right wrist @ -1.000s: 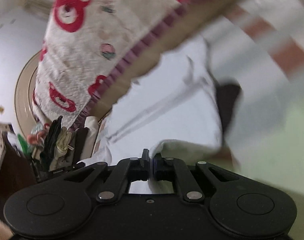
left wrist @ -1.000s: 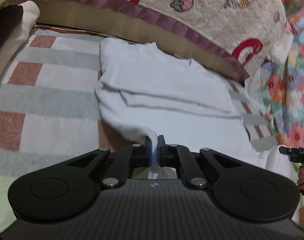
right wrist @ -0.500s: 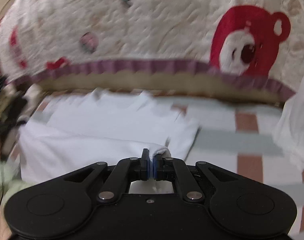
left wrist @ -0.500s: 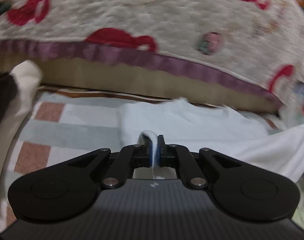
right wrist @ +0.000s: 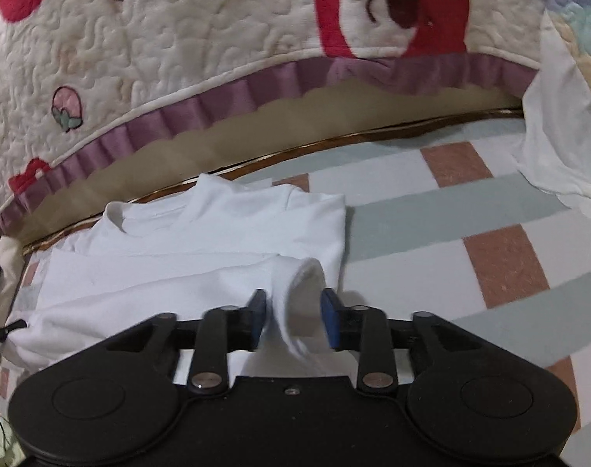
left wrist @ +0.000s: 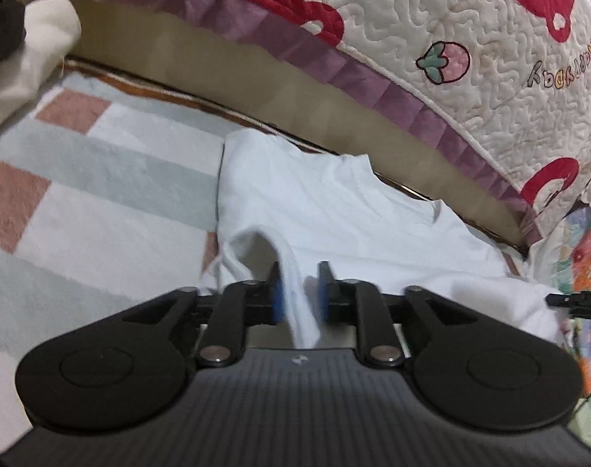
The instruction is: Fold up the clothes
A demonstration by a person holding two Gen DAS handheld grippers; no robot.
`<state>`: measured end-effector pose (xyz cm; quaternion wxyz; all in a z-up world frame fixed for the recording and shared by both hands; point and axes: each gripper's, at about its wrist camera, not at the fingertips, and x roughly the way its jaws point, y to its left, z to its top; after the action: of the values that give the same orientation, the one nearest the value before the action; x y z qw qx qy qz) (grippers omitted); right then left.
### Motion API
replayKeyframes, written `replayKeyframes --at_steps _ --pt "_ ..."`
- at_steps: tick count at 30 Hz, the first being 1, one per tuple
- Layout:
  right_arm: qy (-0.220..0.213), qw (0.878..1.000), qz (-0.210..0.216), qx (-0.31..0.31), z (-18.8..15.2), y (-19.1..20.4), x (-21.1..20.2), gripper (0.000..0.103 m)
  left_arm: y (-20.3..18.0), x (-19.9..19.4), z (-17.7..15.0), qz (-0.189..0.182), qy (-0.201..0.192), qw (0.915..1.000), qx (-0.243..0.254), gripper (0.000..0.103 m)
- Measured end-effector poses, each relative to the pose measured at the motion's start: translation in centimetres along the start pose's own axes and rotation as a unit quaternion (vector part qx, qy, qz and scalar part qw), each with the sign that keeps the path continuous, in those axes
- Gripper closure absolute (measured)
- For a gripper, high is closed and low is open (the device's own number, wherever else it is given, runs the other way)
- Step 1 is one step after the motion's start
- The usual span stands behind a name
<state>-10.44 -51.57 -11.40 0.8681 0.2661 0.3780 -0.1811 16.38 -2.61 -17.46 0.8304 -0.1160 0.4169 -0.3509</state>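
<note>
A white shirt lies folded over itself on the checked mat, its collar toward the quilt. My left gripper stands open at the shirt's near left corner, and a loose fold of white cloth still rises between its blue pads without being pinched. The same shirt fills the left half of the right wrist view. There my right gripper is open too, with the rolled hem corner sitting slack between its fingers. The tip of the other gripper peeks in at the right edge.
A checked mat in pale green, white and brown covers the floor. A quilted cover with red bears and a purple frill hangs close behind the shirt. Other white cloth is heaped at the right, and a cream bundle at the left.
Both grippers carried the shirt's lower edge forward over the upper part, then opened. The cloth corners they pinched now lie loose between the spread pads.
</note>
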Motion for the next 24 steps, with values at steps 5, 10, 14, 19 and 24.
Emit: replayKeyframes --at_steps 5,10,14,19,24 --pt "0.003 1.0 0.018 0.016 -0.1 -0.6 -1.0 0.056 -2.4 -2.0 -1.0 0.032 0.03 0.9976 0.054 0.056" --pt "-0.02 0.998 -0.029 -0.048 -1.6 1.0 -3.6 0.055 -2.9 -2.3 -1.7 0.054 0.073 0.9955 0.025 0.054" --pt "-0.04 0.991 -0.026 -0.124 -2.3 3.7 -6.0 0.05 -4.0 -2.1 -2.9 0.096 0.081 0.9884 0.085 0.051" --pt "0.019 0.979 0.01 -0.203 -3.7 5.2 -5.1 0.043 -4.8 -1.9 -3.8 0.058 0.09 0.9889 0.103 0.051" --pt "0.046 0.978 -0.041 -0.199 -4.3 3.8 -2.3 0.042 -6.5 -2.0 -4.9 0.042 0.082 0.9841 0.152 0.047"
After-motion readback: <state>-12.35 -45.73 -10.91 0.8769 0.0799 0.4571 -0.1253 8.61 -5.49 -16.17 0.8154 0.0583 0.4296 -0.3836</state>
